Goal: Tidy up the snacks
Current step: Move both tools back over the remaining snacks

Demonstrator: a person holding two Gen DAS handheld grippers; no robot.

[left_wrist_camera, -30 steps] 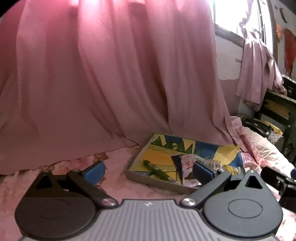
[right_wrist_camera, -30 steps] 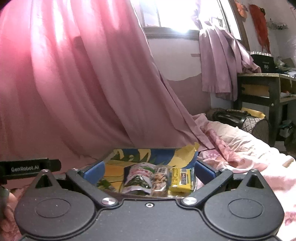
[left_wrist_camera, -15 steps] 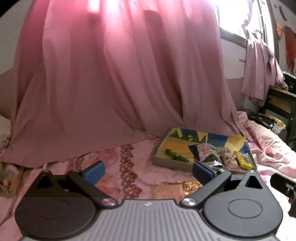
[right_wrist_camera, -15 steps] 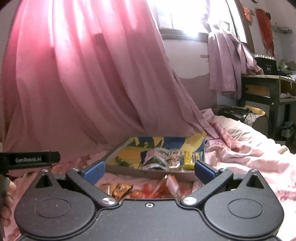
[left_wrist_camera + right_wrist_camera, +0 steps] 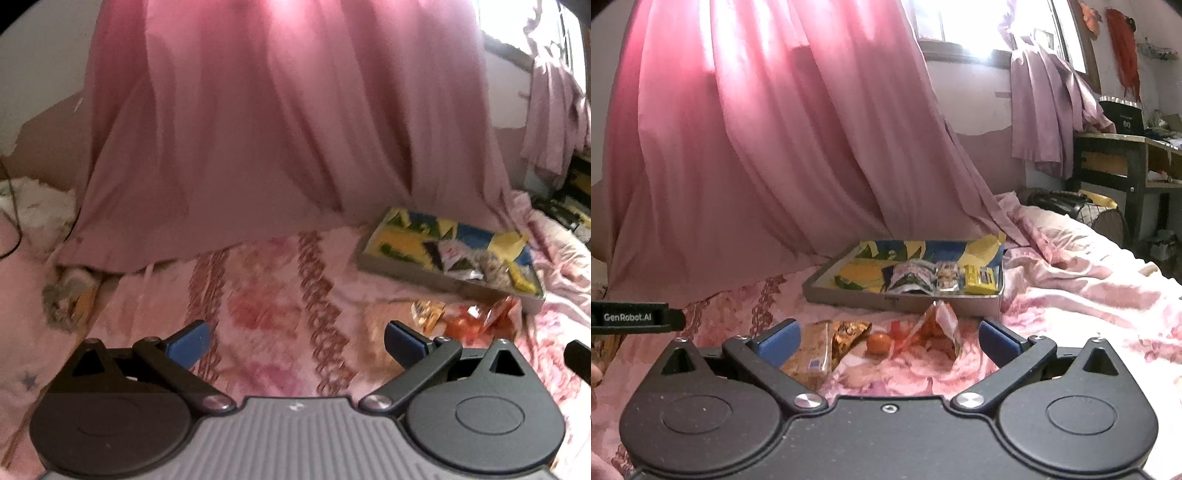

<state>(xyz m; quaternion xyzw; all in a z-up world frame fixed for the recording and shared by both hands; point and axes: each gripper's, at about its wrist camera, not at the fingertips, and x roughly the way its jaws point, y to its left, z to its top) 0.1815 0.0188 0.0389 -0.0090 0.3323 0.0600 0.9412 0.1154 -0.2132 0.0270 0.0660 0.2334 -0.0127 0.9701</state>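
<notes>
Loose snack packets (image 5: 923,332) on the bed (image 5: 1071,306), just in front of the tray (image 5: 905,301). They look light and crinkly, so we'd pinch a sealed edge. Right tool (image 5: 888,338) and left tool (image 5: 293,341) both spread apart, empty.

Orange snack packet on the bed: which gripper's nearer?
Right. The orange snack packet lies just ahead between the open right gripper fingers; the open left gripper sits off to its left, packet beyond its right finger.

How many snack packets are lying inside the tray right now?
3, side by side along the tray's near right edge: a white-green pouch, a clear packet, a yellow packet. Others may be hidden.
</notes>
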